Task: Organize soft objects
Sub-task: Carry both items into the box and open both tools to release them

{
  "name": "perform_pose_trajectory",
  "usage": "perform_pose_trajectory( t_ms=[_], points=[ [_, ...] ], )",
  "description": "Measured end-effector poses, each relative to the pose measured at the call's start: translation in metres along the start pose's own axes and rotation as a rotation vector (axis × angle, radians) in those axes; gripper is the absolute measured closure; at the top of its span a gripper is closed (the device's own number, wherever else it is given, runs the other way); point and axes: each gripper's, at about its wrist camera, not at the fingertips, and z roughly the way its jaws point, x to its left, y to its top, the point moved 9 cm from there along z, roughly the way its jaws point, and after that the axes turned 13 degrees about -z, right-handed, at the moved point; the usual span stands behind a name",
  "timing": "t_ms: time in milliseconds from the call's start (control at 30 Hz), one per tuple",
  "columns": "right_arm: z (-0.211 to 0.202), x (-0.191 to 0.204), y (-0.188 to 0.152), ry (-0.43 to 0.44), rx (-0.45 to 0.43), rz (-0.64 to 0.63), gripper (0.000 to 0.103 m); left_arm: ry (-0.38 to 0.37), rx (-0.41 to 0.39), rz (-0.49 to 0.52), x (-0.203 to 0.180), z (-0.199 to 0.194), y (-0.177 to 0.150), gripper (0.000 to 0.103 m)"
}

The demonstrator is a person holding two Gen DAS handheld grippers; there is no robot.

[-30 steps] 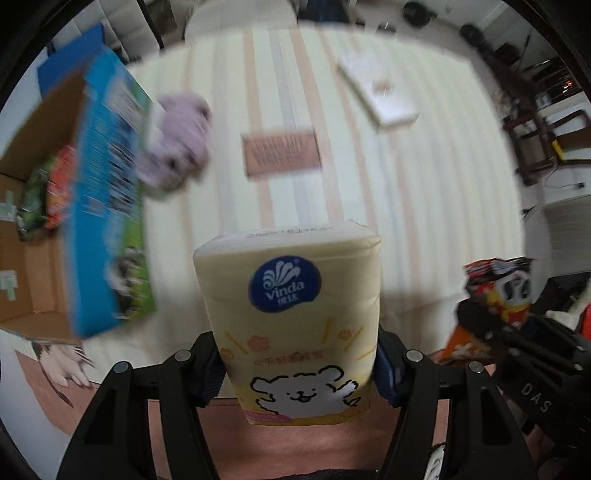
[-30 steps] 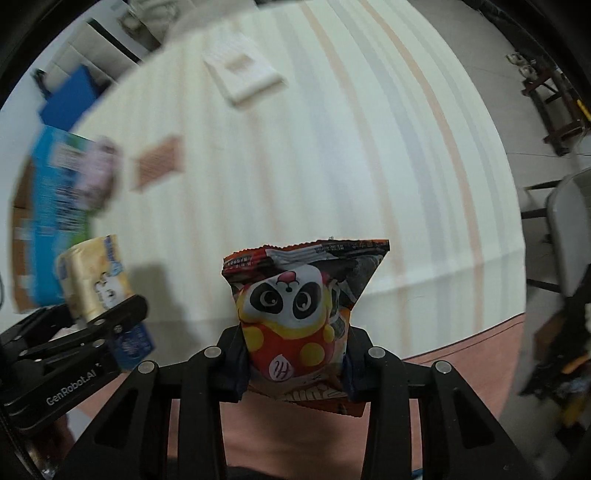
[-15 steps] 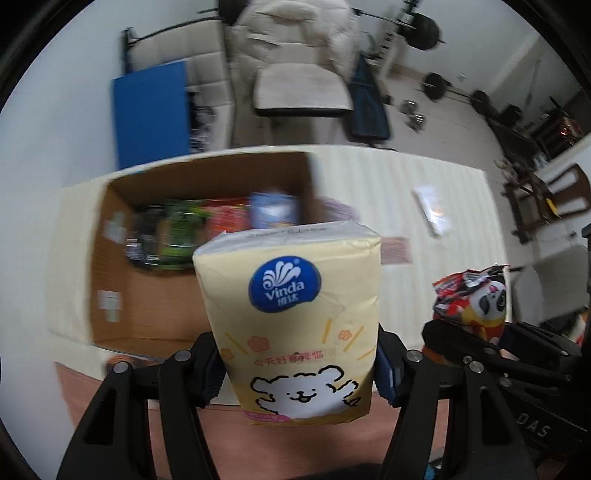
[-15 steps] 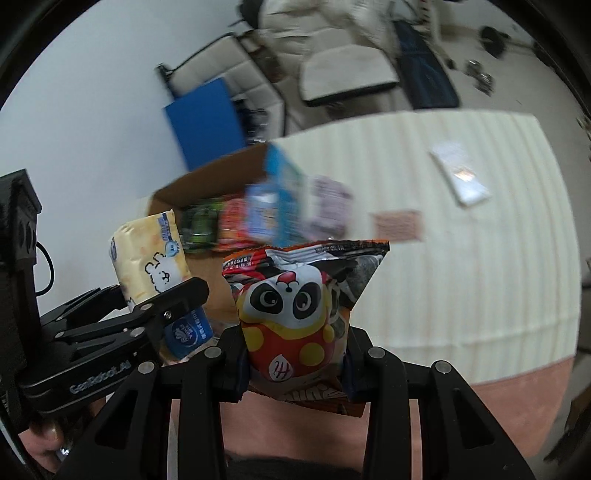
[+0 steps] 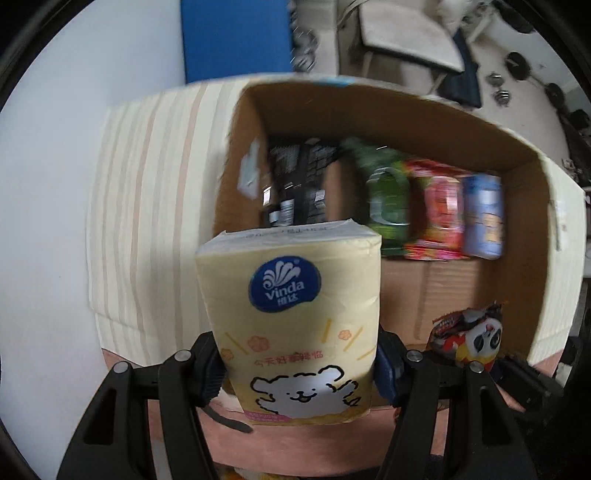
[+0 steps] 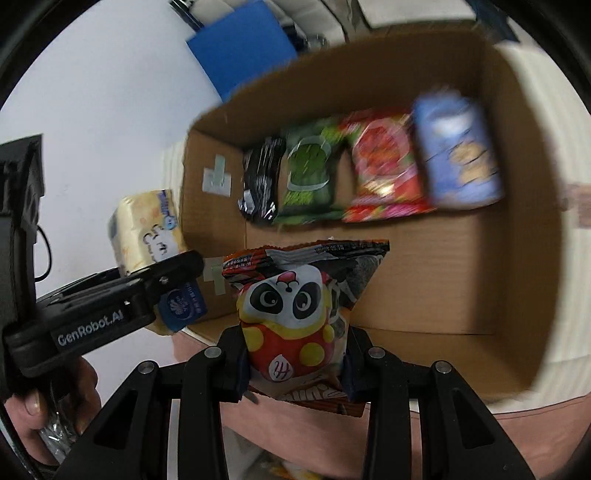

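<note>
My left gripper (image 5: 299, 369) is shut on a yellow Vinda tissue pack (image 5: 291, 317), held upright at the near left corner of an open cardboard box (image 5: 554, 206). My right gripper (image 6: 295, 363) is shut on a panda snack bag (image 6: 295, 310), held over the box's near edge (image 6: 424, 336). The panda bag also shows in the left wrist view (image 5: 471, 339), and the tissue pack in the right wrist view (image 6: 147, 229). Inside the box stand a black bag (image 6: 260, 181), a green bag (image 6: 310, 173), a red bag (image 6: 384, 173) and a blue bag (image 6: 458, 151) in a row.
The box sits on a striped cream tablecloth (image 5: 147, 192) at the table's left end. A blue panel (image 5: 236, 37) and a pale chair (image 5: 406, 29) stand behind the table. The box floor in front of the bags is bare cardboard (image 6: 443, 266).
Both grippers have swung left from the open table toward the box and now look down into it, each still holding its item. The box fills both views.
</note>
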Motion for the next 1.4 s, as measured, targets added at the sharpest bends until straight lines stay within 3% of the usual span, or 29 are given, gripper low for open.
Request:
perform_pose_trajectory(
  t_ms=[233,400,467,500,533,567,667,833,867,933,1133,1400],
  points=[
    [0.058,0.018,0.004,0.031,0.04,0.067,0.063,-0.035,0.102,-0.011,0.01,0.035,0.013,0.041],
    [0.078,0.021,0.001,0.052,0.076,0.083,0.062,-0.009,0.13,0.052,0.001,0.045,0.015,0.041],
    [0.08,0.019,0.002,0.056,0.09,0.09,0.05,-0.017,0.134,0.04,-0.001,0.044,0.016,0.041],
    [0.081,0.02,0.004,0.063,0.095,0.089,0.029,-0.021,0.139,0.037,-0.004,0.041,0.018,0.041],
    [0.082,0.021,0.002,0.068,0.104,0.085,0.016,-0.028,0.14,0.033,-0.005,0.04,0.018,0.04],
    [0.084,0.021,0.001,0.064,0.111,0.077,0.016,-0.031,0.136,0.032,-0.006,0.04,0.019,0.04],
    [0.08,0.018,-0.004,0.007,0.124,0.047,0.016,-0.022,0.123,0.035,-0.004,0.036,0.019,0.037],
    [0.064,0.007,-0.004,-0.098,0.113,0.006,0.015,-0.02,0.092,0.033,-0.003,0.031,0.011,0.02],
    [0.06,0.005,-0.005,-0.112,0.111,0.0,0.012,-0.019,0.086,0.03,-0.002,0.029,0.008,0.019],
    [0.049,-0.002,-0.006,-0.171,0.111,-0.02,0.0,-0.022,0.066,0.021,-0.002,0.026,0.006,0.005],
    [0.023,-0.02,-0.008,-0.348,0.082,-0.09,0.0,-0.007,-0.05,0.001,0.001,0.005,-0.006,0.002],
    [-0.017,-0.026,-0.018,-0.45,0.037,-0.156,0.0,-0.043,-0.151,-0.011,-0.003,-0.019,-0.034,0.002]
  ],
)
